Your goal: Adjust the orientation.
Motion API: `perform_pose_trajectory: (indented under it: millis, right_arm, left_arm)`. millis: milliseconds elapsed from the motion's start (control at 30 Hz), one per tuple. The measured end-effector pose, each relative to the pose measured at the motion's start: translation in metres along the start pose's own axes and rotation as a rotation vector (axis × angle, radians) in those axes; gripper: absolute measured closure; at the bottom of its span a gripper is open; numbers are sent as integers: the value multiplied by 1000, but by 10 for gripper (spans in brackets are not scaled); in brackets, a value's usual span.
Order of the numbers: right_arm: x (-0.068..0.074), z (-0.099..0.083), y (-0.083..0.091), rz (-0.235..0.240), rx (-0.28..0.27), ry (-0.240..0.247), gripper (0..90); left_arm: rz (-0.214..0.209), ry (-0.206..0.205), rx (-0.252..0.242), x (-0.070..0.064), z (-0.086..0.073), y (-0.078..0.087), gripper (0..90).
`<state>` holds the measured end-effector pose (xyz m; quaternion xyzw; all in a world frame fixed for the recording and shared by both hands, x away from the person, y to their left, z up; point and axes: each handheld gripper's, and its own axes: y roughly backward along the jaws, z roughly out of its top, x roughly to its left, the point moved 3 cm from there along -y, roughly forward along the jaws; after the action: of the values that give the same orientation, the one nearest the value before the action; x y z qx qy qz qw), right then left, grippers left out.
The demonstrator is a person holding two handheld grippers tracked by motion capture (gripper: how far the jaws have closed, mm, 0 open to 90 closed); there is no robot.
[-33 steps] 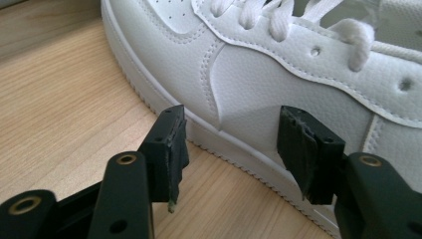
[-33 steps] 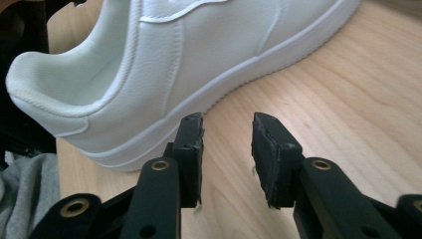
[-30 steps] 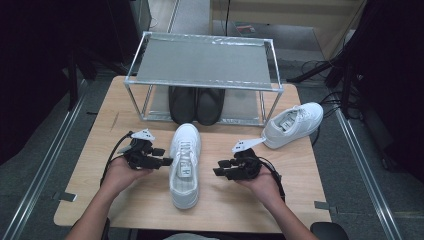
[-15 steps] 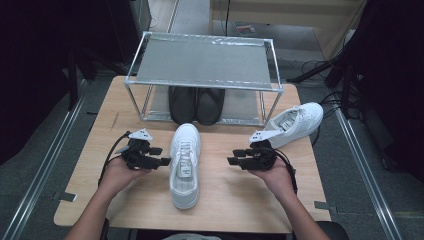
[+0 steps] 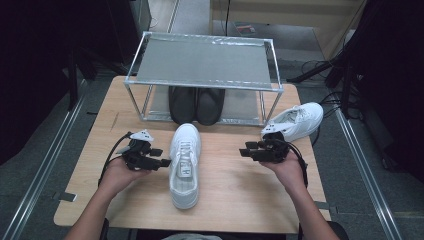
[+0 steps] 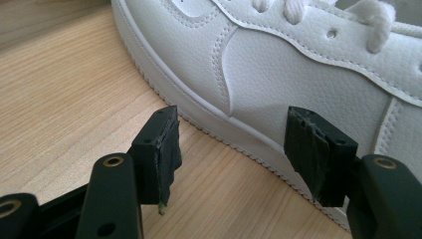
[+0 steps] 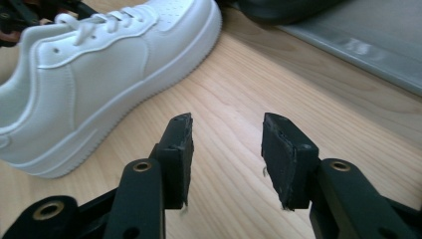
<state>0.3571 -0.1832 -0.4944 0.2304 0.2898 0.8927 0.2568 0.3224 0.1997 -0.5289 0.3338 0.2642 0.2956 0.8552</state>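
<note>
A white sneaker point(image 5: 185, 165) lies in the middle of the wooden table point(image 5: 235, 200), toe toward the rack. My left gripper point(image 5: 161, 158) is open right beside its left side; in the left gripper view the shoe's sidewall point(image 6: 278, 74) sits just beyond the jaws, apart from them. My right gripper point(image 5: 247, 149) is open over bare wood to the shoe's right, pointing at it point(image 7: 99, 74). A second white sneaker point(image 5: 295, 121) rests at the table's right edge, behind the right hand.
A metal-framed rack point(image 5: 200, 62) with a grey top shelf stands at the back of the table. A pair of black shoes point(image 5: 196, 104) sits on its lower level. Dark floor and cables surround the table.
The right gripper has moved right and back, away from the middle sneaker and toward the second one. The left gripper has stayed beside the shoe.
</note>
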Motion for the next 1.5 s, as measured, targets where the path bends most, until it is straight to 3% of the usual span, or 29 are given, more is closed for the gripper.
perform_pose_trajectory:
  millis: [267,467,633,933,1067,1267,1500]
  right_arm:
    - [-20,-1,12,-47,14,-27,561]
    - [-35,-2,25,-60,21,-55,554]
    - [-47,0,36,-96,3,-72,561]
    - [-67,6,47,-146,17,-99,571]
    - [-73,12,54,-137,6,-116,603]
    - [-74,24,63,-168,15,-92,599]
    - [-86,33,70,-202,26,-97,591]
  left_arm:
    - [-3,-18,17,-3,0,-2,393]
    - [0,-17,16,-4,0,-2,398]
    - [-5,-11,17,-4,0,-2,397]
    - [-17,-10,4,-4,2,-1,411]
    - [-21,-15,10,-5,1,0,410]
    - [-17,-16,19,-4,0,0,410]
    - [-18,-16,23,-4,-1,-1,410]
